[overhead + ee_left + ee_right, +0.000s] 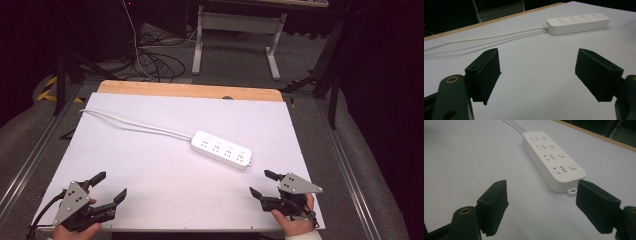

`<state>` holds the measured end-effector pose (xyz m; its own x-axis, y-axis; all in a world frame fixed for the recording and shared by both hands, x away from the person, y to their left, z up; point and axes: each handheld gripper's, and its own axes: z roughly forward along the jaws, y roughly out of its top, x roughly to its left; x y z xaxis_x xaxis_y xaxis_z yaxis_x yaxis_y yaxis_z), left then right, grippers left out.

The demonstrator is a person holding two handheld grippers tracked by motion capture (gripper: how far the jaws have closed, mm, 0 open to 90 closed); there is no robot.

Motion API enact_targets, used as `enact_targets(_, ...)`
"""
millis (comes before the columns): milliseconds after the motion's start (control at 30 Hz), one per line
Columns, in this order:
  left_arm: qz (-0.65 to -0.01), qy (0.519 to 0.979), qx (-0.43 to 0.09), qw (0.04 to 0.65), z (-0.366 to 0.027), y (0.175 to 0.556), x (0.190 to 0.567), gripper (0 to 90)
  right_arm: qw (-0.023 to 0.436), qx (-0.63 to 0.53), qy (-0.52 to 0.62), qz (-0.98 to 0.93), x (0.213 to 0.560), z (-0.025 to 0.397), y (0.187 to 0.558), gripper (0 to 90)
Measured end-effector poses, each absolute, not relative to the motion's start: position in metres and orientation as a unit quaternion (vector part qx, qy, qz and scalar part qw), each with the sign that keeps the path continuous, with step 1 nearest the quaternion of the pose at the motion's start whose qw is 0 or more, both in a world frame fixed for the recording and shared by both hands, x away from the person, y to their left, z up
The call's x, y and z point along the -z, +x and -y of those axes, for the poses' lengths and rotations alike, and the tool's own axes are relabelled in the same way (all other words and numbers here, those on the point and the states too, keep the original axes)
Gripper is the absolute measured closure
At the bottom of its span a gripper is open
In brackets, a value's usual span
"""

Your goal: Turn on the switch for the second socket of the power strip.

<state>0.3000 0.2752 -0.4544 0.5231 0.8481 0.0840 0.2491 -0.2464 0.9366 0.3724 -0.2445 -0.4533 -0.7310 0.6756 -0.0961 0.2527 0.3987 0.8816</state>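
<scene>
The left claw and the right claw are held low over the white table, jaws apart and empty, both pointed toward the power strip.

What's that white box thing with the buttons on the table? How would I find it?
Look at the big white table. Right of its middle lies a long white power strip, beyond the right tool. It has four sockets in a row, each with a round button, and a white cord running off toward the far left corner.
</scene>
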Motion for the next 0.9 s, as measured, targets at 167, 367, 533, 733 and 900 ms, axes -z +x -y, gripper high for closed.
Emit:
enact_targets(167,-0.377,0.727,-0.312,0.483,-0.2743,0.2997,0.4541,20.7,0.228,-0.466,0.288,-0.805,0.4531,0.2445,0.3718,25.7)
enact_targets(367,-0.382,0.724,-0.310,0.485,-0.2758,0.3000,0.4540,20.7,0.229,-0.466,0.288,-0.805,0.4530,0.2444,0.3719,25.8)
enact_targets(533,-0.385,0.723,-0.312,0.481,-0.2759,0.2998,0.4540,20.8,0.232,-0.463,0.286,-0.806,0.4519,0.2426,0.3708,26.2)
enact_targets(733,-0.387,0.723,-0.320,0.475,-0.2748,0.2998,0.4544,20.8,0.234,-0.460,0.285,-0.808,0.4509,0.2417,0.3702,26.2)
enact_targets(900,-0.393,0.720,-0.320,0.474,-0.2755,0.2994,0.4549,20.8,0.217,-0.472,0.289,-0.804,0.4467,0.2397,0.3744,29.1)
